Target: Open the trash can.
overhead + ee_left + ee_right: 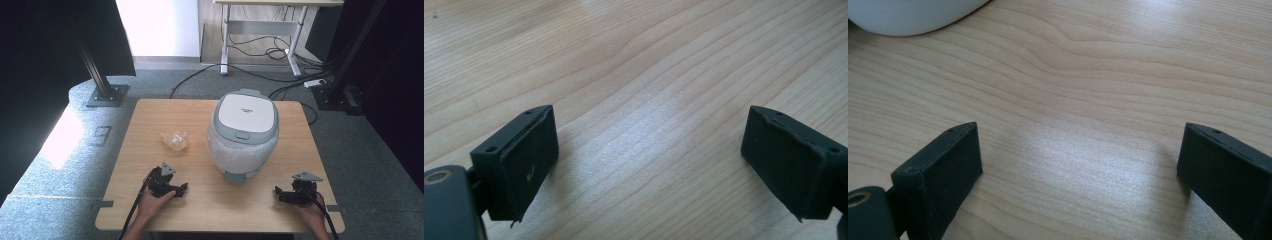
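A white and grey rice cooker (243, 132) with its lid down stands in the middle of the wooden table (150, 115). A crumpled clear plastic bag (175, 139) lies to its left. My left gripper (181, 190) rests near the front left of the table, held by a hand; in the left gripper view its jaws stand wide apart over bare wood, left gripper (649, 160) open. My right gripper (278, 194) rests at the front right, also open (1080, 175) with nothing between its jaws. The cooker's white base (908, 15) shows at the top left of the right gripper view.
The table stands on grey carpet. Black stand posts (102, 85) rise at the left and right of it. Cables and a power strip (312, 82) lie on the floor behind, under a desk frame (260, 30). Bare wood lies between the two grippers.
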